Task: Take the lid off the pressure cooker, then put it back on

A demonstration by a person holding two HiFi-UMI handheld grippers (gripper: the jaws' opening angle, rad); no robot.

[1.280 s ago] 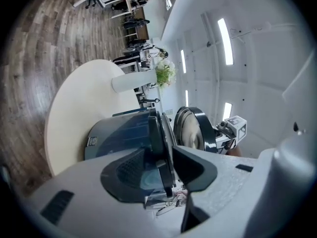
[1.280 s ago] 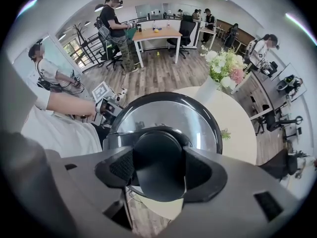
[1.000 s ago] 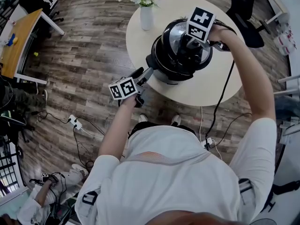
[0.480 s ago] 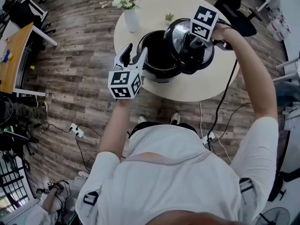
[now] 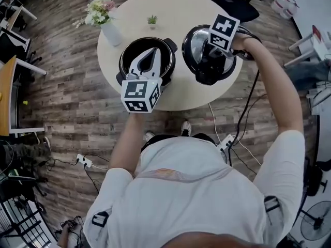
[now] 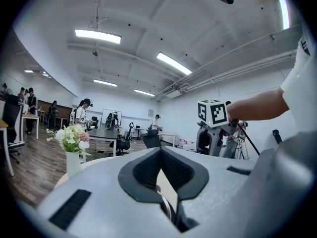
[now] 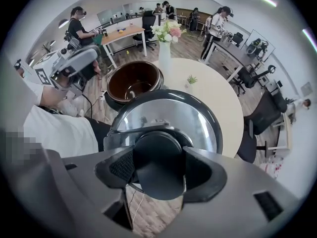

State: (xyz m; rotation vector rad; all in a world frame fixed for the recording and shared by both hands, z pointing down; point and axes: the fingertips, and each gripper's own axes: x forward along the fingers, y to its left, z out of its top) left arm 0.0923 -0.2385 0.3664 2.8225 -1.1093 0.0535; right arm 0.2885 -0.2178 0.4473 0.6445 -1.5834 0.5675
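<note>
The black pressure cooker pot (image 5: pixel 129 56) stands uncovered on the round table (image 5: pixel 181 14), its dark inside showing (image 7: pixel 133 81). My right gripper (image 5: pixel 209 61) points down, shut on the lid's black knob (image 7: pixel 158 165). It holds the steel lid (image 5: pixel 194 40) (image 7: pixel 168 118) over the table's right part, to the right of the pot. My left gripper (image 5: pixel 150 53) hovers level above the pot's near rim. Its jaws have just been closing and now meet with nothing between them (image 6: pixel 161 157).
A white vase of flowers (image 5: pixel 103 19) (image 7: pixel 164 43) and a small potted plant (image 5: pixel 152 20) stand on the table's far side. An office chair (image 5: pixel 227 1) stands behind the table. Cables and a power strip (image 5: pixel 83 161) lie on the wooden floor. People work at desks further off.
The right gripper carried the lid off the pot and to the right. The left gripper left the pot's side handle, rose over the pot and closed its jaws.
</note>
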